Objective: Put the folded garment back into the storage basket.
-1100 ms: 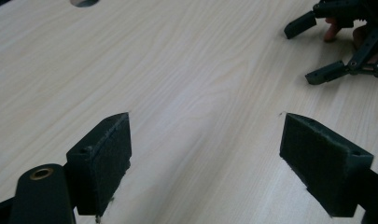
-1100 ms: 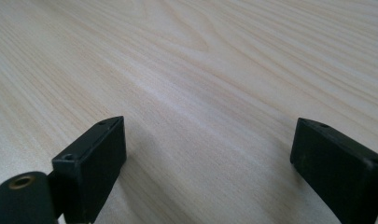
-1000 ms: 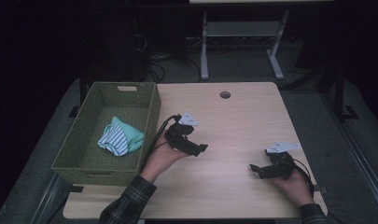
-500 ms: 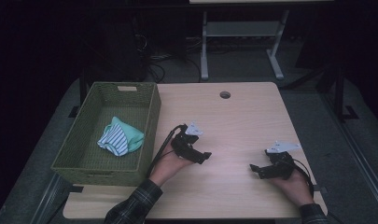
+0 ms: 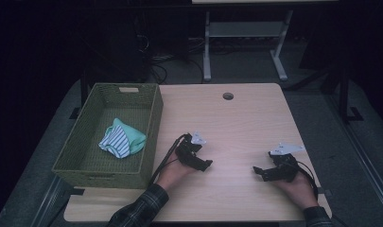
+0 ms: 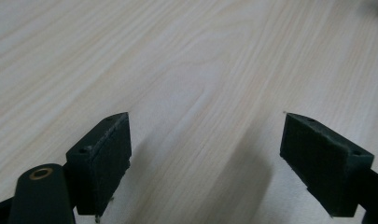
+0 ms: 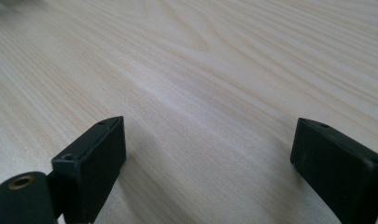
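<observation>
The wooden table (image 5: 246, 123) carries a green woven basket (image 5: 151, 120) along its left side, and a bundled cloth, teal with a striped white part (image 5: 120, 139), lies inside it toward the near half, clear of both grippers. The person's left gripper (image 5: 205, 164) has come down and drawn nearer over the last second: earlier it hung higher, just right of the basket's wall, and now it sits low over bare wood near the middle of the table. Its jaws stand wide apart with nothing between them, as the left gripper view shows over plain tabletop (image 6: 186, 70). The right gripper (image 5: 259, 171) has kept its place near the right front edge, jaws likewise spread and empty. With the cloth in the basket and both hands settling on the table, the putting-away looks finished, or a pause before another item.

The basket's near wall hides part of its floor, the room beyond is dark, and whether the jaw tips touch the wood I cannot tell.
</observation>
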The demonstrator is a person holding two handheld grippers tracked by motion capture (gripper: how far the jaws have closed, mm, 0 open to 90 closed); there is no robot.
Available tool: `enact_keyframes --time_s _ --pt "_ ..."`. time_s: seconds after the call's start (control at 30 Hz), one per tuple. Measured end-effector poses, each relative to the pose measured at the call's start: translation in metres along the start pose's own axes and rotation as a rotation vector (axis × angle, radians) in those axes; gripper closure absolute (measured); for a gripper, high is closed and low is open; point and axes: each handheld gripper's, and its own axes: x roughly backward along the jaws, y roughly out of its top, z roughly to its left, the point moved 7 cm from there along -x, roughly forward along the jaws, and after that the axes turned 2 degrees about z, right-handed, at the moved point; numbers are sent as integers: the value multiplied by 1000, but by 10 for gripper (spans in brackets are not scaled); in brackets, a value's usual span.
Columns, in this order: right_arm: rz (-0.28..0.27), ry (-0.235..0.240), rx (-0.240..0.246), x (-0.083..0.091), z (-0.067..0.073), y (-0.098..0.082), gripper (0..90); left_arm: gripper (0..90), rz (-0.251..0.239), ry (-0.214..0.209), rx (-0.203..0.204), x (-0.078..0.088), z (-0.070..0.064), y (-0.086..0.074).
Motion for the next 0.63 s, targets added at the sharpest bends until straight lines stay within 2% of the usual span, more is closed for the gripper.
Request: enact_keyframes --time_s 0.13,0.27,0.63 --pt "0 1 2 0 0 0 97 150 -21 8 0 -4 3 -3" --pt "0 1 2 0 0 0 97 130 -82 6 -6 -6 4 -5" --pt "0 2 4 0 0 0 95 130 -81 7 -6 -6 4 -5"
